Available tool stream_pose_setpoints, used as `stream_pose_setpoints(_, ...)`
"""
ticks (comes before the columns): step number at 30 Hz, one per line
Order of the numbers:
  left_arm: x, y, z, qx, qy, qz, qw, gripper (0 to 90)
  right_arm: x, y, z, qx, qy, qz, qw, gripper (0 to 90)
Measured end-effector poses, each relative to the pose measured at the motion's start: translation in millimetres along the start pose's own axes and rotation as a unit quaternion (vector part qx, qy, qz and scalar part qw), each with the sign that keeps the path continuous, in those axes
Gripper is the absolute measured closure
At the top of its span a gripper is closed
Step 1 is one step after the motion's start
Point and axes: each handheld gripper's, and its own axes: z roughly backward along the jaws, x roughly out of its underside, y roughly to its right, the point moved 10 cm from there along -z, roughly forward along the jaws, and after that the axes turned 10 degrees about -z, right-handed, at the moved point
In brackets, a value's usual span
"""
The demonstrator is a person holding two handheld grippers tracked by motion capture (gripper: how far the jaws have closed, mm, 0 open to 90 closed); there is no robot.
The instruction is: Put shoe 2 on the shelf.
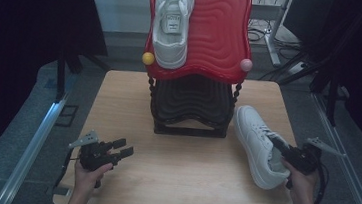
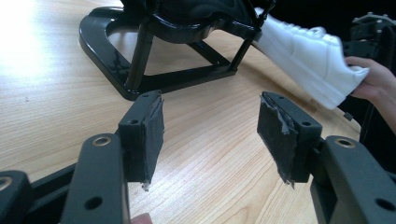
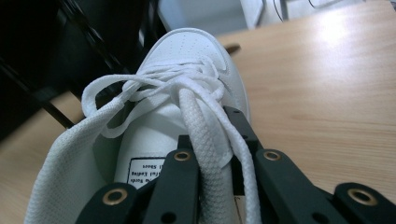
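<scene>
The right gripper [image 1: 284, 153] clamps the collar of a white shoe [image 1: 257, 144] lying on the counter [image 1: 186, 183]. Well to its left, the left gripper [image 1: 123, 149] rests empty near the rack [image 1: 192, 103].

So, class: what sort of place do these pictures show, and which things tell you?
Probably a lab or recording workspace, not a shop: a bare wooden table holding a two-tier shoe rack, dark curtains around it, and loose cables on the floor behind.

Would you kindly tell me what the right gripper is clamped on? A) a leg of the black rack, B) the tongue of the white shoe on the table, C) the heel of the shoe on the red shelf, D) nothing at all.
B: in the right gripper view, the right gripper has its jaws closed on the tongue of the white shoe, which lies on the table.
</scene>
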Motion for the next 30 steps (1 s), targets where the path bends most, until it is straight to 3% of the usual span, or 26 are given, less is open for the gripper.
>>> stream_pose_setpoints(5,1.9,-0.8,-0.4,-0.013,-0.012,-0.009,0.9998,41.4,-13.2,-9.3,16.3,-0.041,0.058,-0.045,0.9965,83.2)
stream_pose_setpoints(8,0.5,1.1,-0.4,-0.011,-0.011,-0.012,0.9998,41.3,-22.7,-16.7,23.8,-0.066,0.082,-0.071,0.9919,83.3)
stream_pose_setpoints(15,1.4,2.5,-2.0,-0.008,-0.013,-0.009,0.9998,41.1,-49.9,-38.8,36.3,-0.104,0.130,-0.099,0.9811,83.3)
stream_pose_setpoints(23,2.3,3.6,-1.9,-0.005,-0.016,-0.011,0.9998,41.0,-87.7,-63.9,48.7,-0.115,0.173,-0.099,0.9732,83.3)
stream_pose_setpoints(30,3.5,3.8,-3.4,-0.003,-0.019,-0.011,0.9997,41.0,-117.3,-85.7,55.0,-0.124,0.192,-0.096,0.9688,83.3)
